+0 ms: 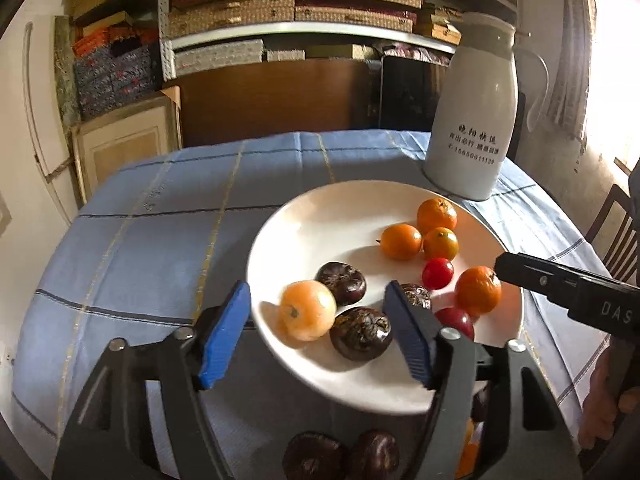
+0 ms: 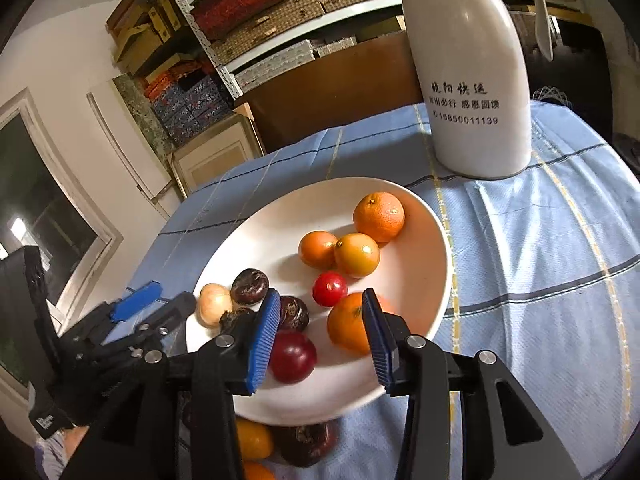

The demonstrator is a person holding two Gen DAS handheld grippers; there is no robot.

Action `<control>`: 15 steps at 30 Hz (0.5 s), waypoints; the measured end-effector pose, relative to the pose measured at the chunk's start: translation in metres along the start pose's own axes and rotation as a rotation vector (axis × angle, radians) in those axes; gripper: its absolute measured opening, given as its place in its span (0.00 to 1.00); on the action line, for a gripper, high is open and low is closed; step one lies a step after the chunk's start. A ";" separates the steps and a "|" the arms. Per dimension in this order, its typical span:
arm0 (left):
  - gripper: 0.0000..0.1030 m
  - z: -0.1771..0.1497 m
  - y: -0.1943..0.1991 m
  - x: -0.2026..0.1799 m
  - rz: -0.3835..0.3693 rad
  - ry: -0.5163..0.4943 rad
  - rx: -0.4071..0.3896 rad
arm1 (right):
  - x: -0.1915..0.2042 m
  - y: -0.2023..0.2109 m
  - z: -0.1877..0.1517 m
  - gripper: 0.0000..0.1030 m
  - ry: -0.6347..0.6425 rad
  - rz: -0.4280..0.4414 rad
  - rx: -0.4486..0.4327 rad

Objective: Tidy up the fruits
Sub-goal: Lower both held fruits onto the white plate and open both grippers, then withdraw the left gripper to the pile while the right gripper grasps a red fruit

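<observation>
We see a round white ceramic plate (image 1: 320,208) of mixed fruits (image 2: 357,254) on the blue checked worktop (image 1: 160,216), left gripper (image 1: 320,332) jaws apart above dark chestnuts (image 1: 361,333), right gripper (image 2: 320,340) jaws apart, empty, over a red plum (image 2: 293,356).

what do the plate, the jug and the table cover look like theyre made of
Plate: likely glazed ceramic, glossy white with soft highlights.
Jug: smooth white body, plastic or coated metal; unclear which.
Table cover: woven cloth, matte blue check with folds and creases.

White jug (image 1: 472,108) — blue checked tablecloth (image 1: 160,240)
</observation>
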State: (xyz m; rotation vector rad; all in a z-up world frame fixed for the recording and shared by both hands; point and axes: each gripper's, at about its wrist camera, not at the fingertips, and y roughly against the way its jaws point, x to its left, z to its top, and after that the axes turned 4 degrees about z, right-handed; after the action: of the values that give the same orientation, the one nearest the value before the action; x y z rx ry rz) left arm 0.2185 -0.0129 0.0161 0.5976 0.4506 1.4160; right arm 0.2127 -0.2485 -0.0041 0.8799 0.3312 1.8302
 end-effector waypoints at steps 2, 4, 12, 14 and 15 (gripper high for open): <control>0.73 -0.005 0.009 0.002 0.018 -0.004 -0.013 | 0.003 0.005 -0.005 0.45 0.014 -0.006 -0.005; 0.75 -0.012 0.017 0.005 0.023 0.001 -0.015 | 0.007 0.009 -0.013 0.47 0.029 -0.008 -0.002; 0.80 -0.056 0.041 0.013 0.059 -0.001 0.013 | 0.020 0.038 -0.050 0.52 0.050 0.017 -0.009; 0.83 -0.064 0.047 0.012 0.062 -0.007 0.014 | 0.023 0.046 -0.059 0.54 0.062 0.022 -0.014; 0.85 -0.069 0.051 0.011 0.074 -0.014 0.007 | 0.025 0.050 -0.064 0.54 0.065 0.028 -0.013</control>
State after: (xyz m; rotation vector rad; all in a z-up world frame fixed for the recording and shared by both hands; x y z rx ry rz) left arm 0.1372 0.0087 -0.0043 0.6351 0.4255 1.4804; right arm 0.1283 -0.2374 -0.0088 0.8207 0.3490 1.8882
